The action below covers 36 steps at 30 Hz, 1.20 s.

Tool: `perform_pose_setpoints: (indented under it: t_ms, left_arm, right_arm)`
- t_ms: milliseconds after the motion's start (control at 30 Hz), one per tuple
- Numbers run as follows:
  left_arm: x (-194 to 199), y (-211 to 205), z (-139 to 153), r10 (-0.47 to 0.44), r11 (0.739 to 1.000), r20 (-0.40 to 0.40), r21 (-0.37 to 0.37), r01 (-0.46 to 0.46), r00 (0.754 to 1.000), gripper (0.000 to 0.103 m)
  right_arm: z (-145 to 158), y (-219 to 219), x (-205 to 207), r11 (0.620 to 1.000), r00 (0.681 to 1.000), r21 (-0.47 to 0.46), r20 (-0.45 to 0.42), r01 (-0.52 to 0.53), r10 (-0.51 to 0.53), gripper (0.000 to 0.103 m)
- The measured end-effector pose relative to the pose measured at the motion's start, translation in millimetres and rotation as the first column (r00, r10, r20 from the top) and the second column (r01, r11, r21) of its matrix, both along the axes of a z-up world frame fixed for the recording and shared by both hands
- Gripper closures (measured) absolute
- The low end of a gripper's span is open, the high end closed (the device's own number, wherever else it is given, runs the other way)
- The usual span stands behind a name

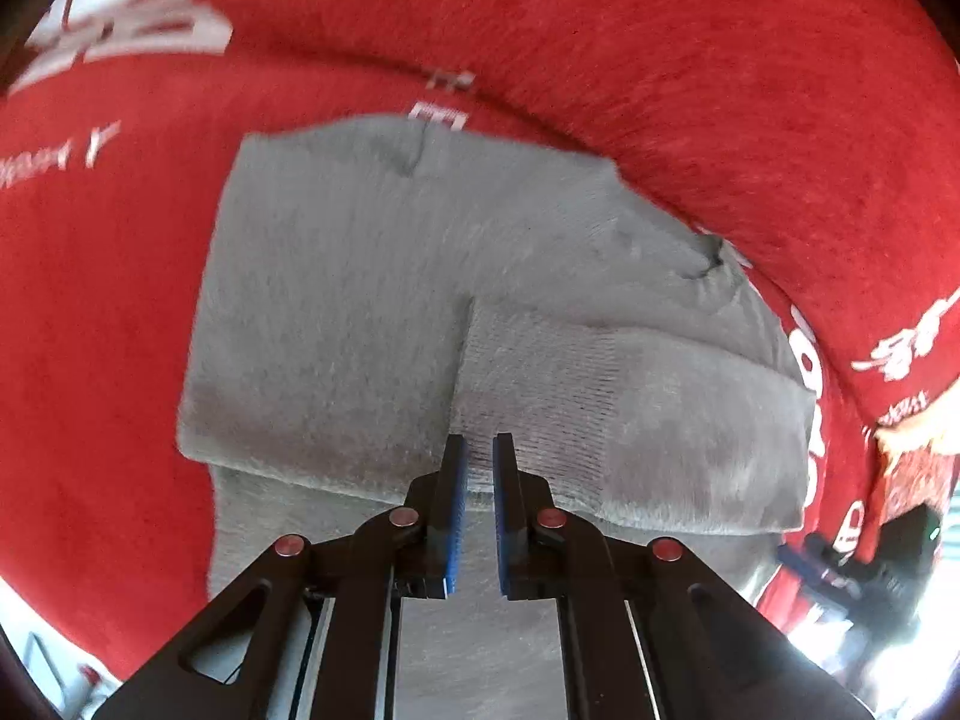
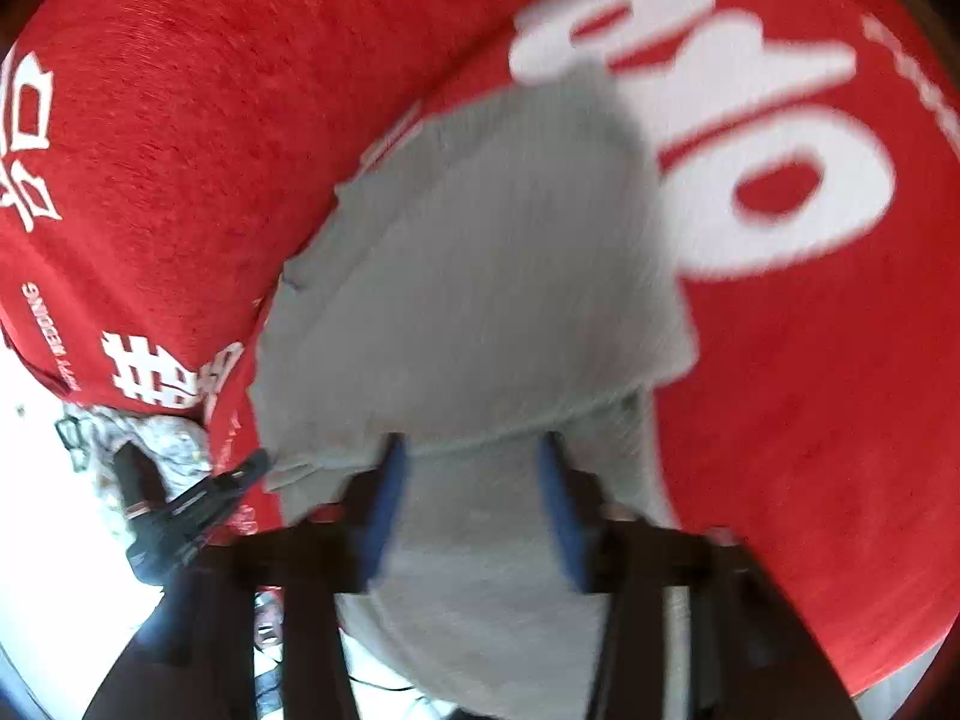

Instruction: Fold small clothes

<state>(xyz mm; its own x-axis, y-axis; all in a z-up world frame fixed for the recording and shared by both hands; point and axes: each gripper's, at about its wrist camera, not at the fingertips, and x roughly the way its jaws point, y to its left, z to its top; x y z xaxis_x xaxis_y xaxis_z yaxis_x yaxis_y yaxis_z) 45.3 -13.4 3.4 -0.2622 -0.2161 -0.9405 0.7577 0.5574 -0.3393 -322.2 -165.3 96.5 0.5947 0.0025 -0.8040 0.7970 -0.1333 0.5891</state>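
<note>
A small grey garment (image 1: 372, 312) lies partly folded on a red cloth with white print (image 1: 660, 60). Its ribbed cuff (image 1: 528, 372) is folded onto the top. My left gripper (image 1: 478, 447) hovers at the garment's near edge, jaws narrowly apart with nothing between them. In the right wrist view the same grey garment (image 2: 480, 276) fills the middle. My right gripper (image 2: 471, 450) is open, its blue pads (image 2: 387, 492) straddling the near fold without closing on it. This view is motion-blurred.
The red cloth (image 2: 810, 390) covers the whole surface, with large white letters on it. The other gripper shows at the left edge of the right wrist view (image 2: 180, 510) and at the right edge of the left wrist view (image 1: 858, 570). A bright floor lies beyond.
</note>
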Motion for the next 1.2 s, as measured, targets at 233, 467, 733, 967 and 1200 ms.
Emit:
perform_pose_setpoints:
  t_ms: [233,467,733,967,1200]
  left_arm:
    - [8,8,-8,0.003,1.000,-0.006,0.016,-0.003,1.000,0.095]
    - [2,9,-11,-0.042,0.999,-0.026,0.009,0.042,0.999,0.095]
    - [-9,25,-10,-0.103,0.995,0.031,0.021,0.102,0.994,0.095]
    - [-3,37,13,-0.095,0.995,0.069,-0.001,0.095,0.993,0.095]
    - [-16,1,20,-0.132,0.990,0.120,-0.032,0.137,0.984,0.095]
  right_arm:
    - [-33,5,-10,0.971,0.969,0.061,0.070,0.232,-0.236,0.077]
    - [-27,4,0,0.996,0.995,0.015,-0.059,0.086,-0.085,0.097]
    - [-24,10,-1,0.999,0.996,0.023,-0.080,0.028,-0.026,0.093]
    - [14,17,-9,0.992,0.983,-0.126,-0.180,0.001,-0.024,0.088]
    - [18,-6,-11,0.981,0.946,-0.183,-0.325,-0.061,-0.002,0.088]
